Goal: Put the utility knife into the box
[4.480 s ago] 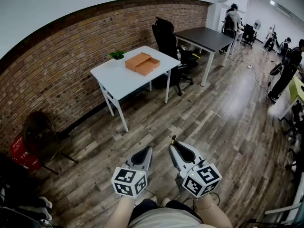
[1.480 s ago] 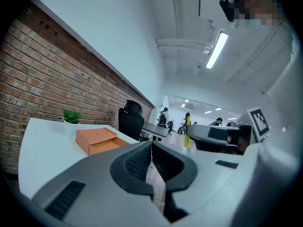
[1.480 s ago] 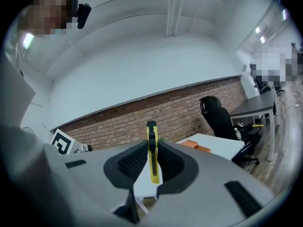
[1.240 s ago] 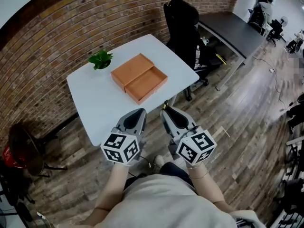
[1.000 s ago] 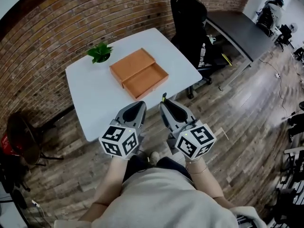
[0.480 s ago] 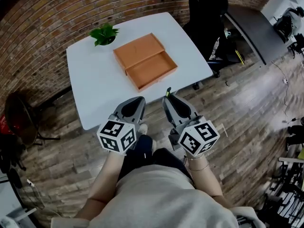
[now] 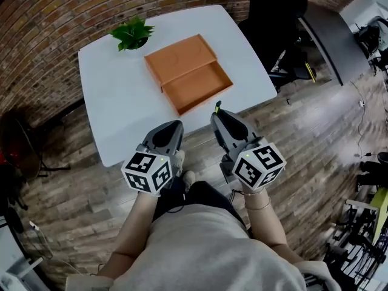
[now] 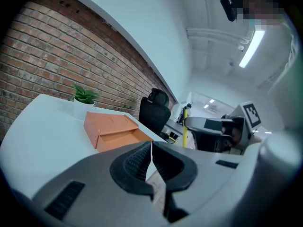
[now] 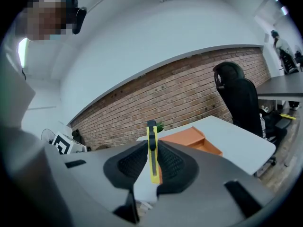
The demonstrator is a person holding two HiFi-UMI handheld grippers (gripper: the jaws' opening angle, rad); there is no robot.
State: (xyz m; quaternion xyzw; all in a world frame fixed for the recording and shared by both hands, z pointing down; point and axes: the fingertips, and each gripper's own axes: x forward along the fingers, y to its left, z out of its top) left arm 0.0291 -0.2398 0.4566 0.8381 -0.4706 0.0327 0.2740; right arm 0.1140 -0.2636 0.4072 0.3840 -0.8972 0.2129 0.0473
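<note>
An orange box (image 7: pixel 188 74) lies open on the white table (image 7: pixel 115 102), lid folded back beside its tray; it also shows as the box (image 8: pixel 112 131) and the box (image 9: pixel 188 140). My right gripper (image 7: pixel 218 111) is shut on a yellow utility knife (image 9: pixel 152 150), which stands upright between the pads with its black tip (image 7: pixel 217 105) poking out. The gripper hovers at the table's near edge, short of the box. My left gripper (image 7: pixel 167 128) is shut with nothing in it, beside the right one over the table's near edge.
A small potted plant (image 7: pixel 133 33) stands at the table's far side by the brick wall. A black office chair (image 7: pixel 276 17) and a dark desk sit to the right. Wooden floor lies below my hands.
Both grippers have come closer to the table and lower, and the table and box now fill more of the head view. The knife stays in the right gripper.
</note>
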